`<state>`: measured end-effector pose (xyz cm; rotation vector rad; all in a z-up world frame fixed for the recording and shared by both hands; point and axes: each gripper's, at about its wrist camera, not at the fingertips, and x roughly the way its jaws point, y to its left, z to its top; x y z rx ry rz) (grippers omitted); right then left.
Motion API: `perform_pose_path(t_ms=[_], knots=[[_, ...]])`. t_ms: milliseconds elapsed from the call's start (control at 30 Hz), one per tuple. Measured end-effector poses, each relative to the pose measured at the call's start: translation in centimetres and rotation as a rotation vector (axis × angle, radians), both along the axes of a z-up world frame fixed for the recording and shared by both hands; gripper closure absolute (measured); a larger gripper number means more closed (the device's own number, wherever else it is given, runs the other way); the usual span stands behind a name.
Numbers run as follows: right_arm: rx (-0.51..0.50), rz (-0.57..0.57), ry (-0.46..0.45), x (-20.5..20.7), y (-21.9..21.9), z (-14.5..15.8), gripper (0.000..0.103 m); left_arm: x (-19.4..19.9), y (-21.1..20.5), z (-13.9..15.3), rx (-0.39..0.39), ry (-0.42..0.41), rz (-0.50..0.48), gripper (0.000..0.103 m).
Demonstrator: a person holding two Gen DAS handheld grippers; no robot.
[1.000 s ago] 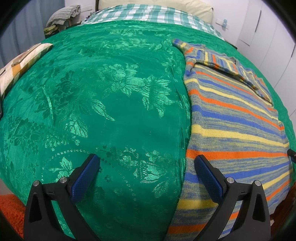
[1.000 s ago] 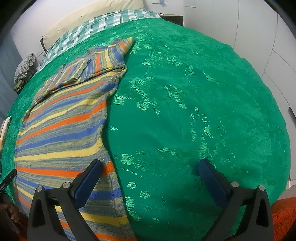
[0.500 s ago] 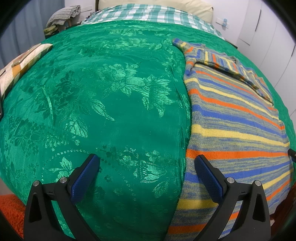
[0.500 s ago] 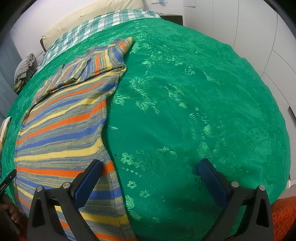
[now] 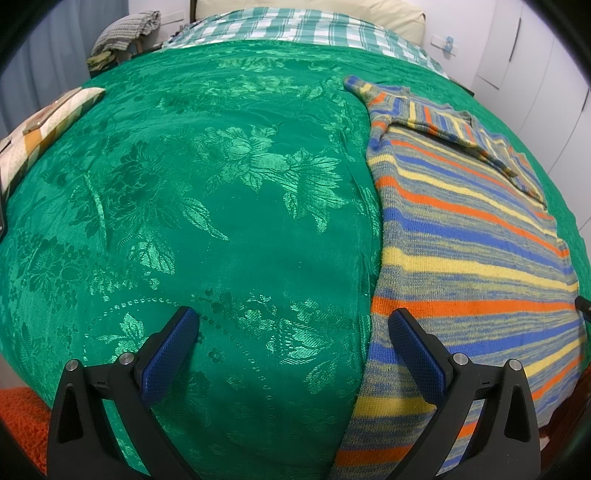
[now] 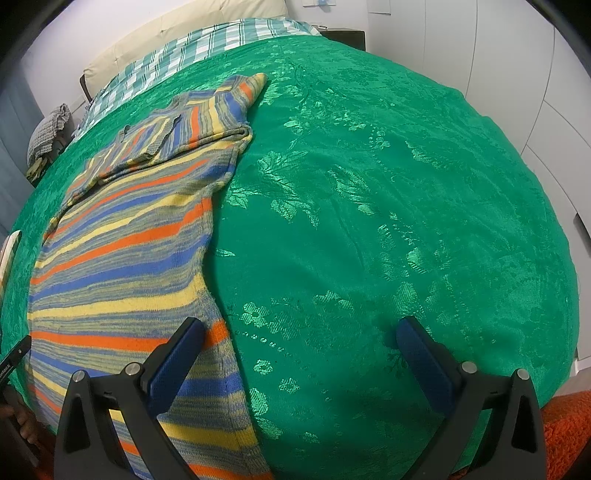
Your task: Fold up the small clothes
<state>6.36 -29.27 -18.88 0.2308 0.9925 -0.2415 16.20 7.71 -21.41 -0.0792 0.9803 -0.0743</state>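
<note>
Nothing moved since earlier, striped sweater (image 5: 461,236) flat on green bedspread (image 5: 207,206), checked sheet (image 5: 295,29) at 12 o'clock, white wardrobes (image 6: 498,66) at 2 o'clock, left hand-held gripper (image 5: 293,328) and right hand-held gripper (image 6: 299,332) both released.

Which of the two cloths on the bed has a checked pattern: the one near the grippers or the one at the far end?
The far one: the teal-and-white checked sheet by the pillow. The green bedspread nearer the grippers is plain green with a woven flower pattern.
</note>
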Motion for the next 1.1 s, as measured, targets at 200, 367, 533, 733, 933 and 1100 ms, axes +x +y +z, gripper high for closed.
perform_pose_path(t_ms=[200, 367, 533, 733, 933, 1100], knots=[[-0.005, 0.002, 0.001, 0.03, -0.03, -0.09, 0.0, 0.0, 0.06, -0.04, 0.0, 0.0, -0.001, 0.0], [-0.007, 0.002, 0.002, 0.01, 0.0, -0.08, 0.0, 0.01, 0.06, -0.03, 0.001, 0.0, -0.001, 0.0], [-0.012, 0.003, 0.004, 0.06, 0.02, -0.06, 0.0, 0.02, 0.0, -0.04, 0.002, 0.0, -0.001, 0.0], [-0.014, 0.004, 0.004, 0.05, 0.03, -0.04, 0.0, 0.02, 0.0, -0.07, 0.002, 0.0, -0.001, 0.0], [-0.022, 0.004, 0.007, 0.08, -0.04, -0.05, 0.0, 0.04, 0.0, -0.08, 0.004, 0.0, -0.001, 0.0], [-0.023, 0.005, 0.007, 0.09, -0.03, 0.01, 0.0, 0.08, 0.14, -0.08, 0.005, 0.0, -0.002, 0.0]])
